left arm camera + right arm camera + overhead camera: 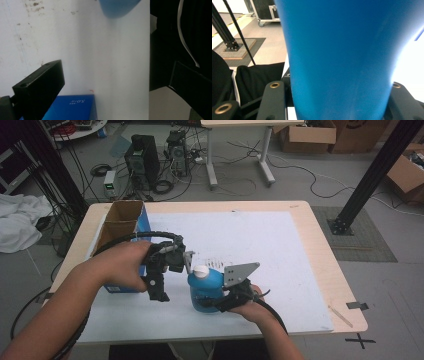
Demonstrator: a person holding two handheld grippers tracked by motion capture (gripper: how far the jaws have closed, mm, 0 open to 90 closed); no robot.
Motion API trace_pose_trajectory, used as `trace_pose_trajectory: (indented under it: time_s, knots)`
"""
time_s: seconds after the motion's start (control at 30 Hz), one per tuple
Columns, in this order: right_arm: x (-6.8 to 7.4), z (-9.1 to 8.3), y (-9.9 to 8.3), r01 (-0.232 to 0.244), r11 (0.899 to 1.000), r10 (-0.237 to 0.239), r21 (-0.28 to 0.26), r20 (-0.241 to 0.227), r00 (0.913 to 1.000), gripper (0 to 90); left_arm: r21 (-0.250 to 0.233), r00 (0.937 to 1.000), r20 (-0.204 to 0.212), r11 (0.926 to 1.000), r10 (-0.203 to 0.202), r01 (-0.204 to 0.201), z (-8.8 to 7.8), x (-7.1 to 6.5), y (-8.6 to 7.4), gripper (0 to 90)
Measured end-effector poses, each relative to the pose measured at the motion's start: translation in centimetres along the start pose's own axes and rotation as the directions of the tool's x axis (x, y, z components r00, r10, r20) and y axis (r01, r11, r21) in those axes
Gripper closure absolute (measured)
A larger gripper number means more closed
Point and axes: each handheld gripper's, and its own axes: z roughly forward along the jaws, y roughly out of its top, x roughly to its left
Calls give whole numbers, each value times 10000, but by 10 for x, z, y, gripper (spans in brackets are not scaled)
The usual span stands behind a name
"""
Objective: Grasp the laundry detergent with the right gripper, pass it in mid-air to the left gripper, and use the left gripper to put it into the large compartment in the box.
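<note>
We note a blue bottle [205, 292] with a white cap [200, 270] standing upright on the white sheet [260, 250] that covers the table [320, 245], towards the near middle of it. The right gripper [212, 304] is clamped on the lower body of that bottle, coming in from the bottle's right; in the right gripper view we see the blue wall [339, 57] squeezed between the two black jaws, one on each side at the bottom. The left gripper [159, 292] hangs just left of the bottle, apart from it, pointing down at the sheet. In the left gripper view its jaws stand wide with nothing between them, bare white sheet [100, 55] showing in the gap, and the bottle's blue base [118, 7] at the top edge. A blue carton [125, 227], open at the top, stands at the left side of the table, just behind the left hand [122, 265]; we see its blue corner [72, 108] low in the left gripper view.
</note>
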Motion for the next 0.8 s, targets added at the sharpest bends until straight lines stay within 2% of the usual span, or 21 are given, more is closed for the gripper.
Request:
trace_pose_trajectory:
  time_s: [0.2, 0.8]
  knots:
    - [-2, 14, 2, 44, 10000, -43, 57, -169, 9998, 462, 6, 9999, -17, 9999, 101, -101, 1, 0, 4, 1]
    - [-11, 56, 17, 141, 9998, -131, 146, -647, 9978, 462, 43, 10000, 5, 10000, 6, -6, 2, 0, 8, 1]
